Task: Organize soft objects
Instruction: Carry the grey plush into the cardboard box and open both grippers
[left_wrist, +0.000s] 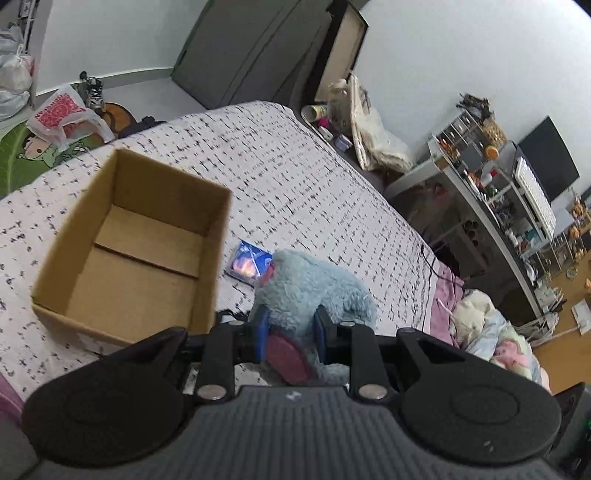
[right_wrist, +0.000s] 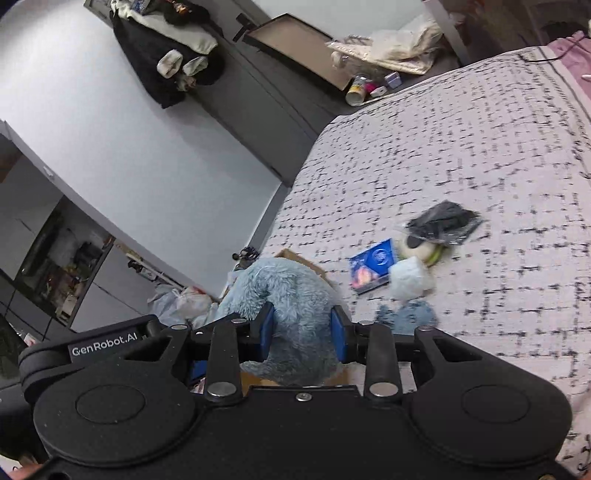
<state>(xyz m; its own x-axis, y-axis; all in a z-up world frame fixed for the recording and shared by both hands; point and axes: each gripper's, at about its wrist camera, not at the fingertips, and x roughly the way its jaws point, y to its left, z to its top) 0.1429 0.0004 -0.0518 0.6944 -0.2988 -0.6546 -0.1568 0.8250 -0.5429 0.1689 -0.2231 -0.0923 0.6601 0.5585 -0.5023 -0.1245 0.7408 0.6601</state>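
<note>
1. The left gripper (left_wrist: 291, 334) is clenching a fluffy light-blue plush toy (left_wrist: 314, 288), its blue pads pressing into the fur on both sides, with a pink patch of the toy showing just below the pads.
2. The right gripper (right_wrist: 303, 334) is also squeezing the same blue plush (right_wrist: 288, 295), its pads sinking into the fur from either side.
3. In the left wrist view, the plush is hanging just to the right of the open cardboard box (left_wrist: 66, 236), close to the box's near right corner and not inside it.
4. The box is sitting on the bed (left_wrist: 314, 177), which is wearing a white cover with black dashes.
5. A small blue booklet (left_wrist: 248, 263) is lying on the cover just beyond the plush, beside the box's right wall.
6. In the right wrist view, a pale blue soft bundle (right_wrist: 410, 277) is resting against the booklet's (right_wrist: 373, 266) right edge.
7. A cream-and-green round soft thing (right_wrist: 421, 247) is lying just behind the bundle, touching a black packet (right_wrist: 443, 221).
8. A darker blue fuzzy piece (right_wrist: 408, 317) is lying on the cover near the right gripper, in front of the bundle.
</note>
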